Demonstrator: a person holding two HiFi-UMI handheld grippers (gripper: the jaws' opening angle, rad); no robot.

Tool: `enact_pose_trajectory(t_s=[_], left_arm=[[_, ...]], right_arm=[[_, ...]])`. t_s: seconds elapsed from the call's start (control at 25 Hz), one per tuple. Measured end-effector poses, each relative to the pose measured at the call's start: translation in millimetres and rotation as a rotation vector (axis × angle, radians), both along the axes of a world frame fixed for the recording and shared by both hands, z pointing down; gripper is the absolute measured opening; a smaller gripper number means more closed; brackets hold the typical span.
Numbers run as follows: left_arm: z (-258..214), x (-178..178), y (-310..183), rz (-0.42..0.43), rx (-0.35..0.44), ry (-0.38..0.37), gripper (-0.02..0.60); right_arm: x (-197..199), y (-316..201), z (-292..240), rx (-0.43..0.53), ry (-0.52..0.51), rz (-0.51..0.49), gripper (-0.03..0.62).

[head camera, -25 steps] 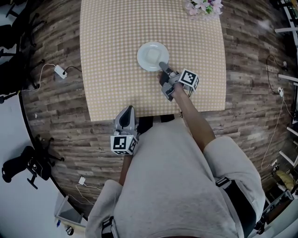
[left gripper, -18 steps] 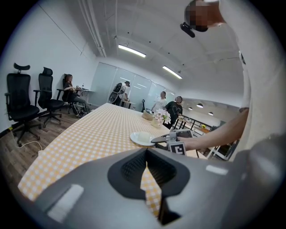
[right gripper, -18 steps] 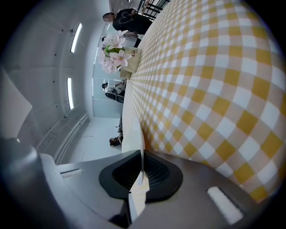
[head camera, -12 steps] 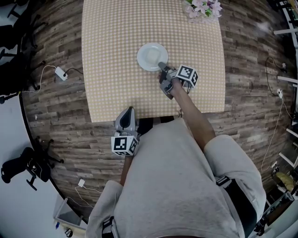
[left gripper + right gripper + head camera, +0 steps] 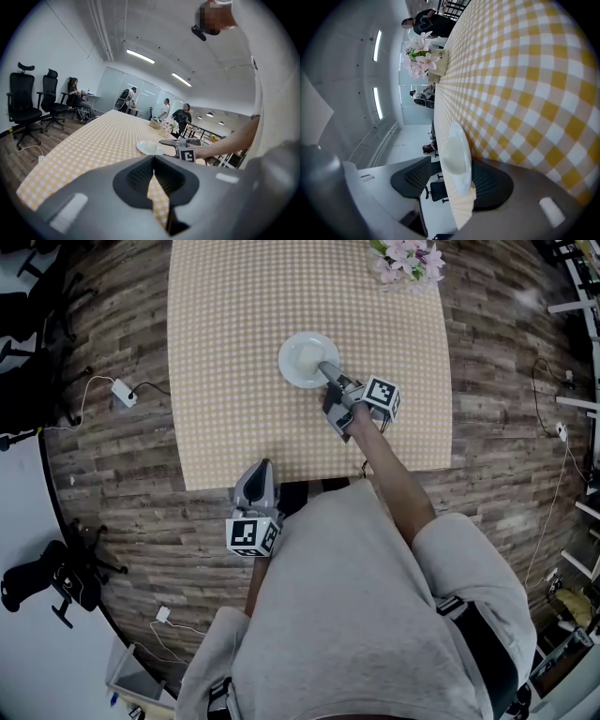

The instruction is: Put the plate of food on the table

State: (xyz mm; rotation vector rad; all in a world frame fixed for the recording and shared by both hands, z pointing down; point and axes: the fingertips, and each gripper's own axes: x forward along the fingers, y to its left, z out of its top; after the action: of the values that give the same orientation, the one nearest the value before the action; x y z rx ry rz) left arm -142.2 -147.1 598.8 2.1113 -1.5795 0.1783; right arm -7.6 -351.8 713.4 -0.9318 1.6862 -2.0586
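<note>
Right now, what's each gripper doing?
Left gripper: closed, empty.
Right gripper: open, jaws have just been opening, plate rim between them, not gripped.

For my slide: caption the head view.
Plate resting on the checked table; the right gripper has just opened its fingers around the rim.

White plate (image 5: 307,359), yellow-checked table (image 5: 234,352)

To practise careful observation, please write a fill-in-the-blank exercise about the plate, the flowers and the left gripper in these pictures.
1. The white plate lies on the checked ___.
2. In the head view, the pink flowers stand at the far ___ corner.
3. The left gripper, its jaws shut, holds ___.
Missing words: table; right; nothing.
</note>
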Motion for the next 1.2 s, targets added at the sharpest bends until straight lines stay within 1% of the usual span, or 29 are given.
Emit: enact_pose_trajectory(t_s=[0.08,0.16,0.28,0.44,0.64,0.76,0.88,0.92,1.04,1.12,1.2], left_arm=[[-0.4,-0.6,-0.4,-0.002,0.001,0.0,0.009],[-0.7,-0.6,-0.4,-0.003,0.002,0.0,0.009],[-0.7,0.1,-0.3,-0.003,0.001,0.002,0.009],[-0.8,2.3,1.0,0.001,0.0,0.002,0.009],[-1.3,4.2,0.1,0.003,0.001,0.008,0.009],[-1.7,6.8,-2.0,0.007,0.004,0.01,0.009],[-2.9,7.9,-1.7,0.008,0.007,0.009,0.009],[-3.3,7.8,-1.3,0.006,0.007,0.009,0.009],[-3.0,6.5,-0.1,0.0,0.009,0.009,0.009],[-2.7,5.9,0.2,-0.003,0.01,0.008,0.009],[-3.4,5.8,-0.3,-0.007,0.012,0.011,0.009]], right_arm=[[-3.5,0.7,-4.1,0.036,-0.02,-0.046,0.285],[-7.7,4.0,-7.1,0.076,-0.008,-0.117,0.293],[-13.0,9.7,-6.7,0.132,0.079,-0.23,0.274],[-21.2,21.1,-2.8,0.217,0.291,-0.434,0.273],[-29.8,38.5,3.0,0.392,0.584,-0.734,0.327],[-32.8,46.5,7.0,0.49,0.749,-0.884,0.333],[-30.8,51.2,10.6,0.549,0.894,-0.974,0.304],[-30.0,53.3,12.8,0.564,0.935,-1.006,0.302],[-28.9,59.2,16.7,0.599,1.034,-1.081,0.313],[-27.0,61.2,19.9,0.622,1.105,-1.117,0.291],[-26.9,62.3,22.3,0.654,1.167,-1.159,0.286]])
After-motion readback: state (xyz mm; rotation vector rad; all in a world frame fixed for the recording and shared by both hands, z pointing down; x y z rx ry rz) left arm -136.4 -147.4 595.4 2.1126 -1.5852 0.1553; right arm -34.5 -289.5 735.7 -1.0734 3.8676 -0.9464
